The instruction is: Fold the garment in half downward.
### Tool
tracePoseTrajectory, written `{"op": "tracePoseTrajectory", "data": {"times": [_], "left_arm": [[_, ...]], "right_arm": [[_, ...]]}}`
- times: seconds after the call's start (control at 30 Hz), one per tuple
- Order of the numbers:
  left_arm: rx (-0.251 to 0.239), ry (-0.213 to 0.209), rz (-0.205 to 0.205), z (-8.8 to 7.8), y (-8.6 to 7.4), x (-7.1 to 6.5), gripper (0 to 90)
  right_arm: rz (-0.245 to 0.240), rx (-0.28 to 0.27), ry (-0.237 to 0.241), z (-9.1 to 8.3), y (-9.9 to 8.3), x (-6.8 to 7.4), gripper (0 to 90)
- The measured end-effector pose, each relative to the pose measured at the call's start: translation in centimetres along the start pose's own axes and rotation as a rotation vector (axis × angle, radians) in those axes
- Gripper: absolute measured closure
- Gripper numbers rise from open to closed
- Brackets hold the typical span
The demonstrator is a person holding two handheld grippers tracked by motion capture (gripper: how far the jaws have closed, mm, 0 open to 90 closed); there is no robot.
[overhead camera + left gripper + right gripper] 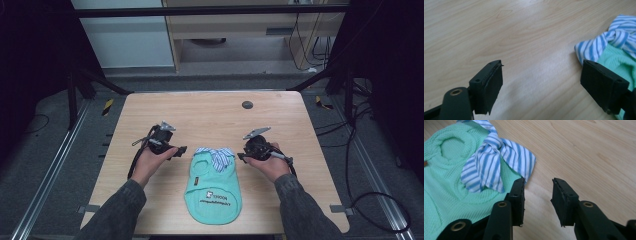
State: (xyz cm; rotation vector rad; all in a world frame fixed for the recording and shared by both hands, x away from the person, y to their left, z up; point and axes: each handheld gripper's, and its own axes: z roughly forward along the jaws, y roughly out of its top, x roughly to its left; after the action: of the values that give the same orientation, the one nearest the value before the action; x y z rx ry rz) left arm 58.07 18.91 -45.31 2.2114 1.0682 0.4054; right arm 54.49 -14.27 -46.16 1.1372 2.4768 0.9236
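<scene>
Both grippers, left (541,87) wide and right (537,202) narrower, hang released, flanking the green garment (212,192), fingers touching nothing.

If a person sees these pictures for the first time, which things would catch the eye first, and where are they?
The eye goes first to the small mint-green knitted garment with a blue-and-white striped fabric collar, lying flat at the near middle of the light wooden table. Next come the left hand-held gripper and the right hand-held gripper, one on each side of the collar, both with jaws apart and holding nothing.
</scene>
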Motion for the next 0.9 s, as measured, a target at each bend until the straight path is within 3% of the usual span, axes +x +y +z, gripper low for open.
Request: {"op": "tracePoseTrajectory", "data": {"times": [0.13,0.37,0.47,0.7,0.9], "left_arm": [[0.003,-0.013,0.000,1.0,1.4,-0.4,18.5],[0.012,-0.038,0.014,2.6,3.0,-1.5,19.3],[0.040,-0.038,0.029,3.6,3.1,-1.9,22.5],[0.066,-0.056,0.045,4.3,2.6,-2.3,24.5],[0.087,-0.054,0.058,4.9,1.9,-2.7,23.4]], "right_arm": [[0.000,-0.005,-0.002,1.0,1.2,0.0,68.6],[-0.019,-0.001,-0.008,1.9,2.3,-0.2,68.3],[-0.011,-0.001,-0.012,2.5,2.9,-0.3,68.9],[-0.008,0.006,-0.019,3.5,3.6,-0.3,69.0],[-0.002,0.031,0.006,4.4,3.5,-0.2,71.4]]}}
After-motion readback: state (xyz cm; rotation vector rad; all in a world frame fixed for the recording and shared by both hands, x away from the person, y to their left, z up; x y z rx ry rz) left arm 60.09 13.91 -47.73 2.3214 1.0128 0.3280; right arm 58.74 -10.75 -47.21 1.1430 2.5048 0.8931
